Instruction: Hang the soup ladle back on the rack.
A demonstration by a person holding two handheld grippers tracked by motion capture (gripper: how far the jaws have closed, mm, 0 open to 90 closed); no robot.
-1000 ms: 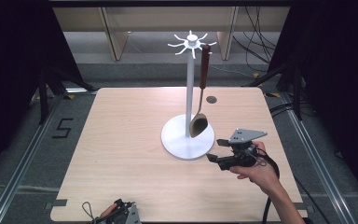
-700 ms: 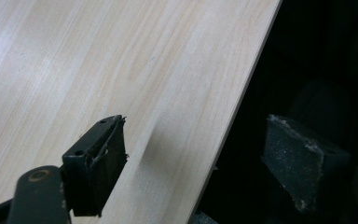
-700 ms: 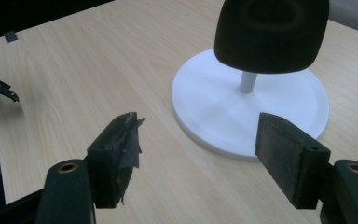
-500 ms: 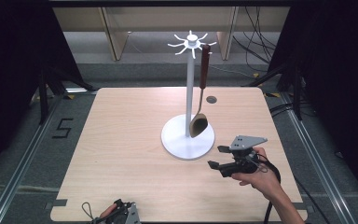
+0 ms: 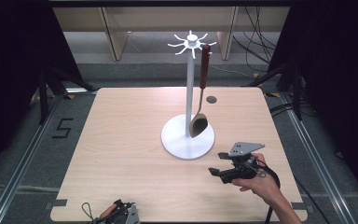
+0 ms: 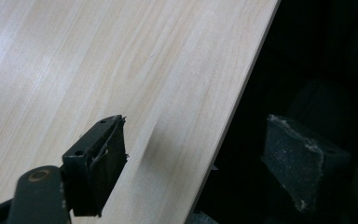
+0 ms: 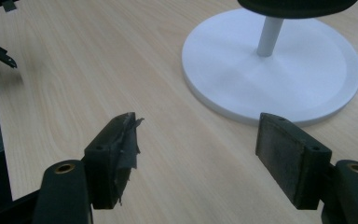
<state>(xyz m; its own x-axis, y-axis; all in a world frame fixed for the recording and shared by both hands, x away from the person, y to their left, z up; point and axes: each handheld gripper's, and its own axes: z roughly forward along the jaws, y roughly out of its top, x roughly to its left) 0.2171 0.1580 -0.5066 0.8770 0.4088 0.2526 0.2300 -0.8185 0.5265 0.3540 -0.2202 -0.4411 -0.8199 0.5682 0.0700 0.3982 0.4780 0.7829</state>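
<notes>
Hovering over the table (image 5: 121, 154), the right gripper (image 5: 216, 163) is pointing left with jaws spread and empty; the spoon (image 5: 199, 122) is hanging on the white stand (image 5: 188, 140) just beyond its fingers. Riding the left gripper (image 6: 193, 163), its camera is showing released jaws straddling the table edge. Looking along the right gripper (image 7: 196, 154), the stand's base is lying just ahead of the right finger (image 7: 289, 156).

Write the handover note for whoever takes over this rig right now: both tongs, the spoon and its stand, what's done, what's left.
Right tongs: open, nothing between the jaws, low over the table just in front of the white stand.
Left tongs: open, holding nothing, at the table's near edge.
Wooden spoon: hangs from a hook at the stand's top, bowl just above the base.
Done: spoon is hung and free of the tongs.
Left: probably nothing beyond parking the right tongs; no other utensil lies on the table.
</notes>
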